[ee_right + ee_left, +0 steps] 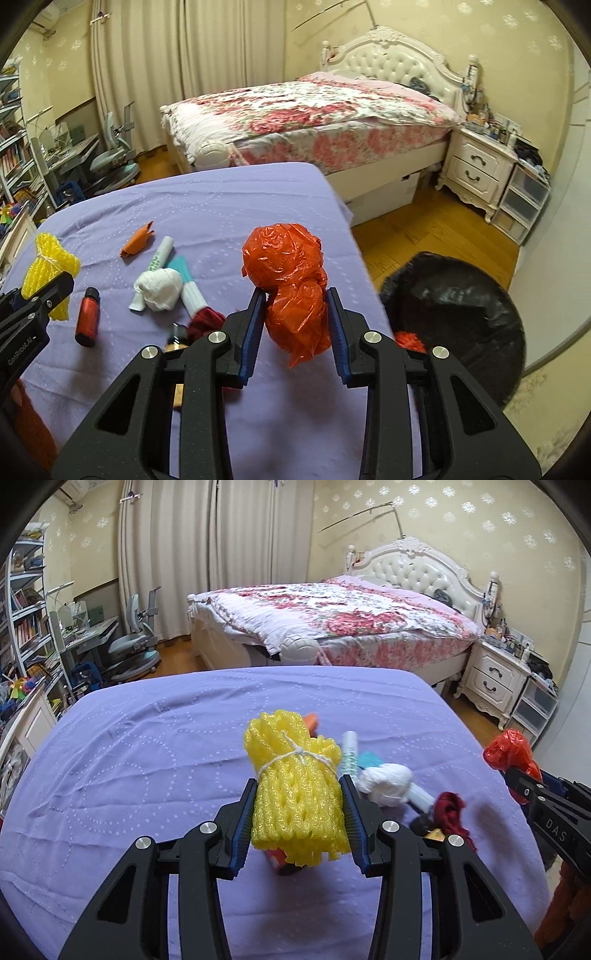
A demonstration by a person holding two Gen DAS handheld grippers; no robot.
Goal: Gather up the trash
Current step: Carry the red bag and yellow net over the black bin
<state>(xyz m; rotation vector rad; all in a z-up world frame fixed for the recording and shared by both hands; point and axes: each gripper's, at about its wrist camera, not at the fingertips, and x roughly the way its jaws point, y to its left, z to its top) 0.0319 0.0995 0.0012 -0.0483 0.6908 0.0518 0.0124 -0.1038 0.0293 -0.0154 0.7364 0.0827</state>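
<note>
My left gripper [297, 786] is shut on a yellow foam net bundle [295, 794] tied with white string, held above the purple table cover [147, 757]. It also shows in the right wrist view [51, 269] at the far left. My right gripper [294, 301] is shut on a crumpled orange-red plastic bag [288, 280], also seen in the left wrist view [511, 751]. On the cover lie a white wad [160, 290], a white tube [159, 256], a teal-and-white piece [190, 288], an orange wrapper [138, 240], a red bottle [88, 317] and a dark red scrap [207, 319].
A bin lined with a black bag [461, 317] stands on the wooden floor just right of the table, below my right gripper. A floral bed [306, 114] and white nightstand [476, 166] are behind. A desk, chair [114, 162] and bookshelves stand at the left.
</note>
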